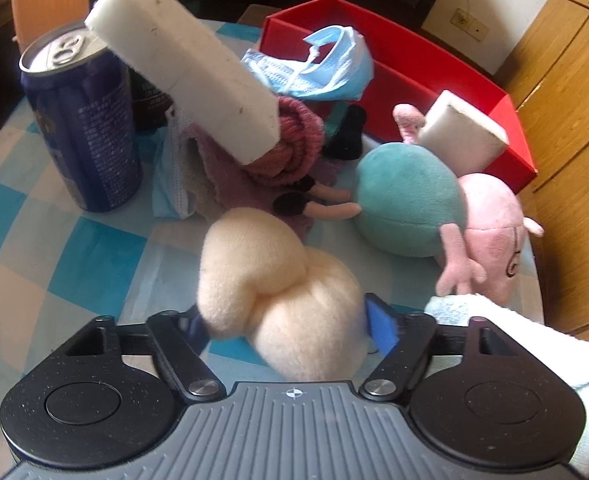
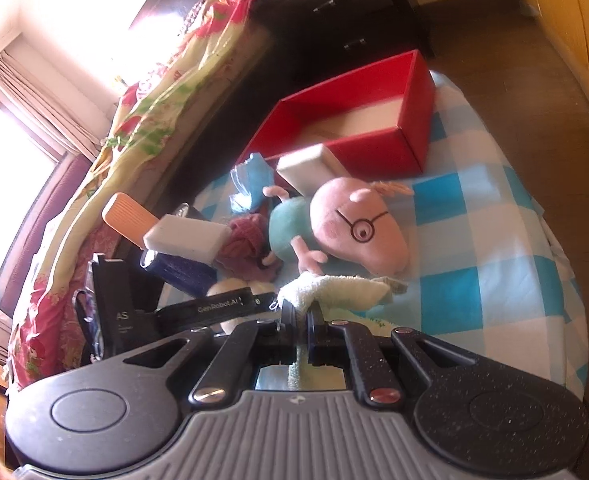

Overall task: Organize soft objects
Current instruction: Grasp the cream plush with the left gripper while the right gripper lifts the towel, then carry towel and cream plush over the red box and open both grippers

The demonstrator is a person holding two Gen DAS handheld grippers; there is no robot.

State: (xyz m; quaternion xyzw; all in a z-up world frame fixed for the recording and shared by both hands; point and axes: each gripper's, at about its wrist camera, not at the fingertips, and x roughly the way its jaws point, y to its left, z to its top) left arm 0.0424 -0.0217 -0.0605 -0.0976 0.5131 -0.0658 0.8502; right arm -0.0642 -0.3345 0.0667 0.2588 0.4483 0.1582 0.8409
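My left gripper (image 1: 288,320) is shut on a cream plush ball (image 1: 286,292), whose sides fill the gap between the blue pads (image 1: 378,326). My right gripper (image 2: 301,320) is shut on a pale towel (image 2: 334,288), which drapes over the fingers; the towel's edge (image 1: 494,320) also shows in the left wrist view. A pig plush (image 1: 410,196) (image 2: 358,232) with a teal body lies just beyond both grippers. Behind it stands an open red box (image 1: 434,80) (image 2: 374,148). Blue face masks (image 1: 326,64) lie at its near rim. A pink knit cloth (image 1: 294,148) lies left of the pig.
A blue drink can (image 1: 82,128) stands at the left with a white foam block (image 1: 190,64) leaning over it. A second foam block (image 1: 462,132) rests against the box. The round table wears a blue checked cloth (image 2: 474,240). A bed (image 2: 134,120) and a dark dresser (image 2: 334,20) lie beyond.
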